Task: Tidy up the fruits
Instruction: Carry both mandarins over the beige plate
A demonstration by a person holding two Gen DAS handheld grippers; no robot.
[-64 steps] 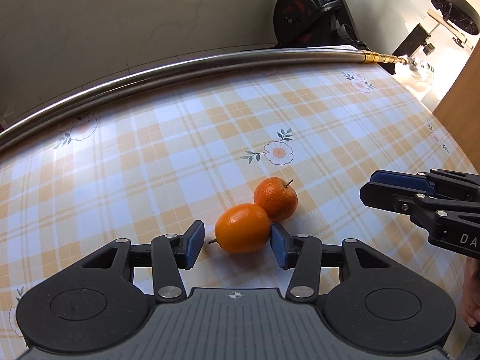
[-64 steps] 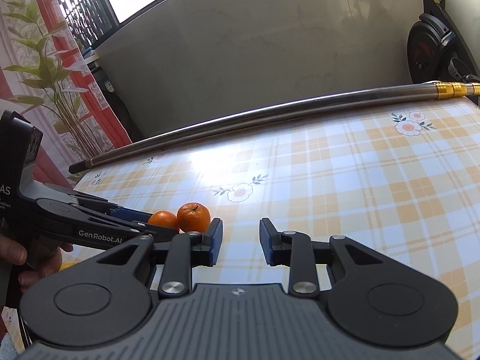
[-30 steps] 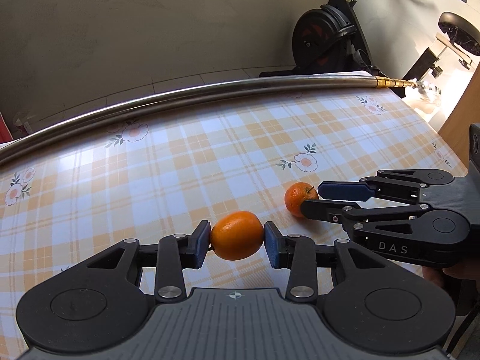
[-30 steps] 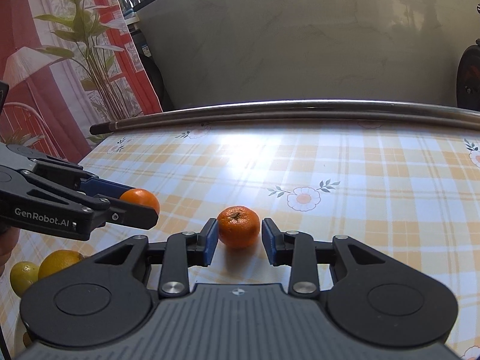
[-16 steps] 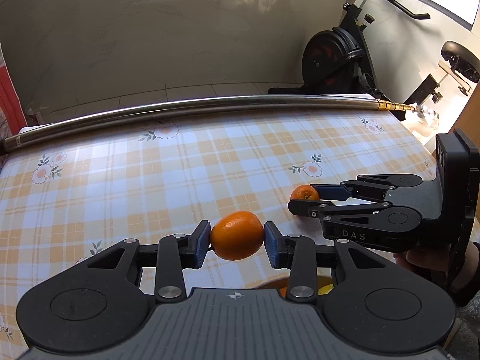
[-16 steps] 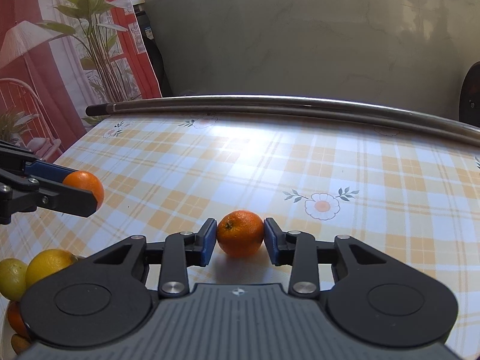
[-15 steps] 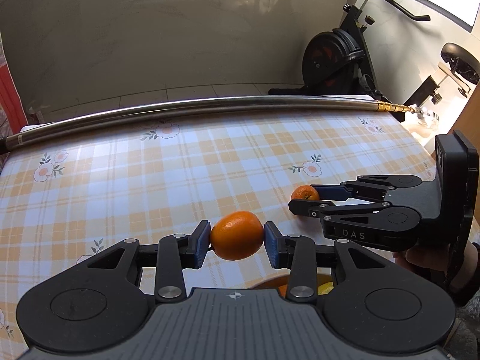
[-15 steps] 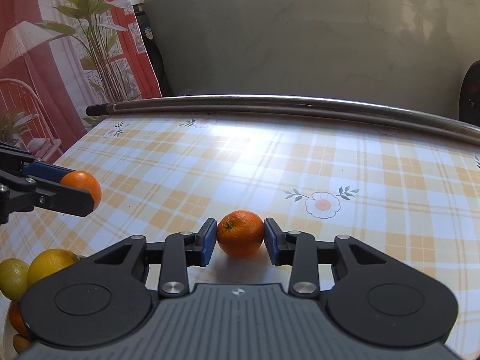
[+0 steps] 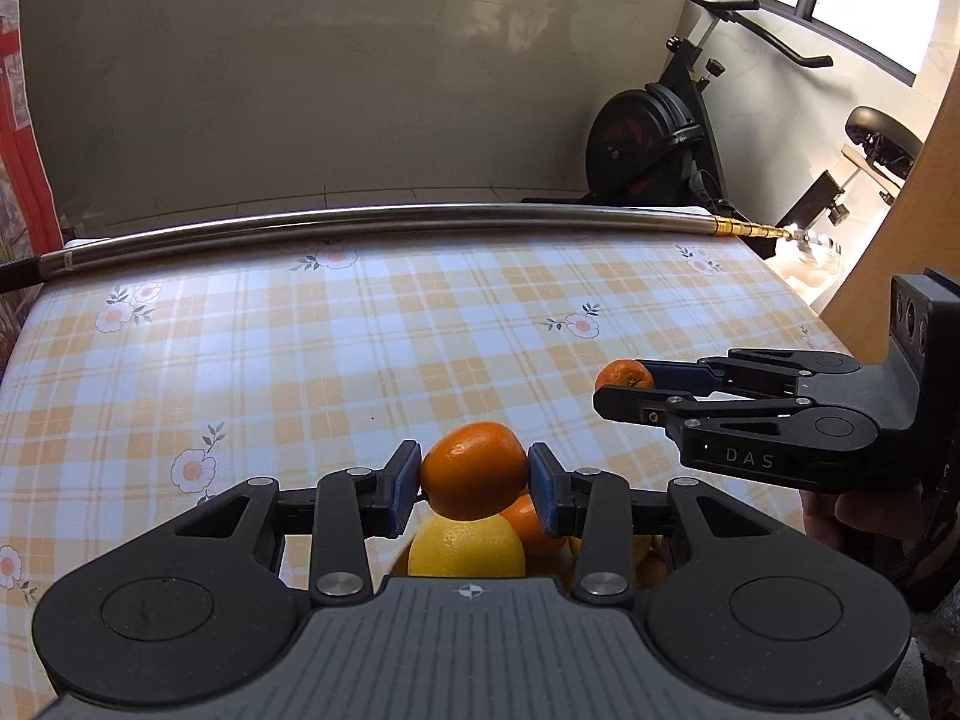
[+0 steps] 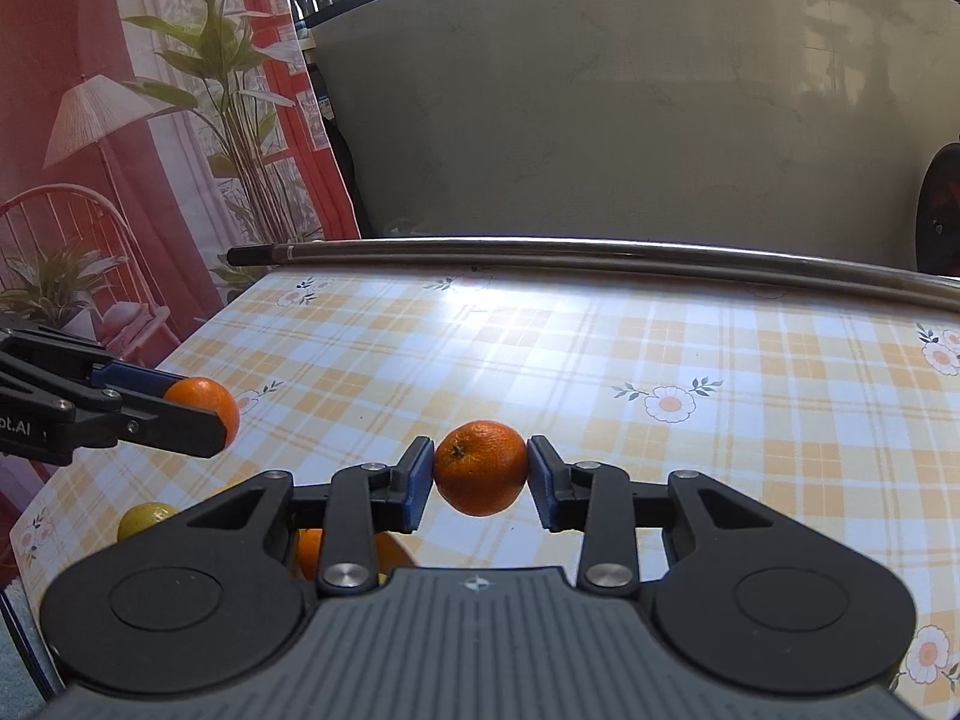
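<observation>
Both grippers have lifted since a second ago, and a heap of fruit has slid into view beneath them. On the left gripper [image 9: 474, 480] the fingers are nearly closed and pinch a large orange [image 9: 473, 468] clear of the worktop [image 9: 300, 360]. On the right gripper [image 10: 480, 477] the fingers grip a smaller tangerine [image 10: 480, 467], also raised off the checked cloth.

Much of the heap is hidden: in the left view only the top of a yellow citrus [image 9: 465, 552] and slivers of orange fruit at 5 o'clock of it show behind the gripper body, and whatever holds them cannot be made out. In the right view a lemon [image 10: 147, 517] peeks out at 8 o'clock, half covered.

A long metal pole [image 9: 390, 221] lies along the far edge at 12 o'clock. An exercise bike [image 9: 654, 144] stands at 2 o'clock beyond it. A hand [image 9: 864, 513] at 4 o'clock is mostly cut off.

"DAS" reads on the right gripper's side; "pt.AI" on the left's is clipped.
</observation>
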